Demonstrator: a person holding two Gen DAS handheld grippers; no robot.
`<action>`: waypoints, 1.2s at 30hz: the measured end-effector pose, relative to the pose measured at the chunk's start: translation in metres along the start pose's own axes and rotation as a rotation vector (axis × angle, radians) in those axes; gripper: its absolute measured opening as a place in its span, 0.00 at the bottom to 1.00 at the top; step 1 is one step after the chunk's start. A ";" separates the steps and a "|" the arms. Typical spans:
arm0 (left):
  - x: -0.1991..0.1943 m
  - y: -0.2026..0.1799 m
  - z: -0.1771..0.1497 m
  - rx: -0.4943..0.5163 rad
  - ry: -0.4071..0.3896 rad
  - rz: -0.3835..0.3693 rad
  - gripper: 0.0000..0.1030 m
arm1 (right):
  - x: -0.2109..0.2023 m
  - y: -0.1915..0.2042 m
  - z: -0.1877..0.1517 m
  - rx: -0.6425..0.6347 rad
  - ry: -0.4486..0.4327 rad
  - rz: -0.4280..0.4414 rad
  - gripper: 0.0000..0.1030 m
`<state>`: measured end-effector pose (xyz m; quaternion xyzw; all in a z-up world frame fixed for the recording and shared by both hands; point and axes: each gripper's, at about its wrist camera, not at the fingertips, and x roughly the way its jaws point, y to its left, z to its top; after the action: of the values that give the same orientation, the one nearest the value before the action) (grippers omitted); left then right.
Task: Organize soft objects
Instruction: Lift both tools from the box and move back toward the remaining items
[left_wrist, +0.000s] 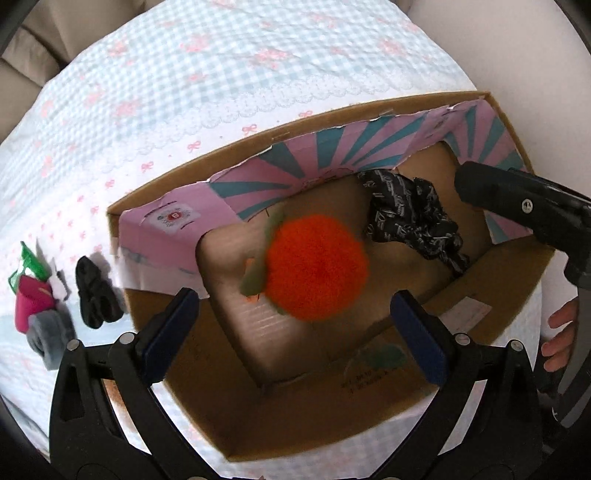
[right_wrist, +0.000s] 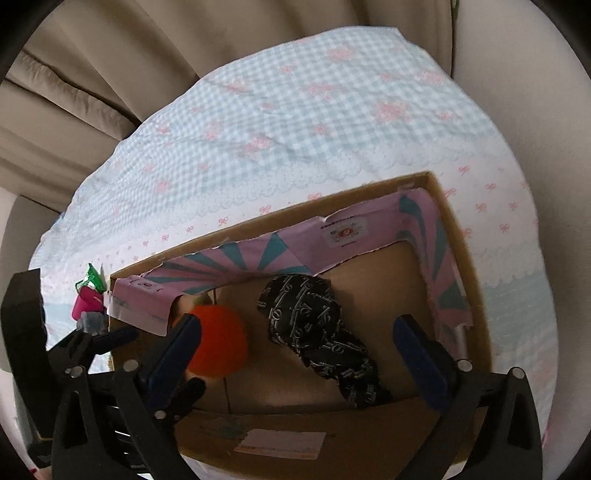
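Note:
An open cardboard box (left_wrist: 524, 280) with pink and teal inner flaps lies on the bed; it also shows in the right wrist view (right_wrist: 476, 295). A blurred orange plush fruit (left_wrist: 317, 267) with green leaves is in mid-air inside the box, between and ahead of my open left gripper (left_wrist: 295, 332); it also shows in the right wrist view (right_wrist: 219, 345). A black patterned cloth (left_wrist: 413, 218) lies in the box, also seen in the right wrist view (right_wrist: 317, 332). My right gripper (right_wrist: 295, 354) is open and empty above the box.
On the checked bedspread (left_wrist: 221, 74) left of the box lie a black fabric item (left_wrist: 94, 291), a grey sock (left_wrist: 50, 334), and a magenta and green item (left_wrist: 31, 291). The right gripper body (left_wrist: 528, 210) shows at the box's right side. Beige cushions (right_wrist: 74, 110) lie behind the bed.

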<state>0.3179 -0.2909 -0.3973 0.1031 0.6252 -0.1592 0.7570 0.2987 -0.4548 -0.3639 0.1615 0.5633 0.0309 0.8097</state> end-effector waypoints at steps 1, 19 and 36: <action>-0.004 0.000 -0.001 0.001 -0.005 -0.002 1.00 | -0.003 0.000 0.000 -0.001 -0.009 -0.005 1.00; -0.162 -0.006 -0.044 0.012 -0.237 -0.002 1.00 | -0.143 0.058 -0.027 -0.097 -0.167 -0.046 1.00; -0.327 0.061 -0.173 -0.061 -0.540 0.070 1.00 | -0.280 0.172 -0.115 -0.200 -0.389 -0.066 1.00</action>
<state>0.1280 -0.1365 -0.1140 0.0557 0.4015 -0.1357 0.9041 0.1139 -0.3310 -0.0961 0.0647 0.3958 0.0286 0.9156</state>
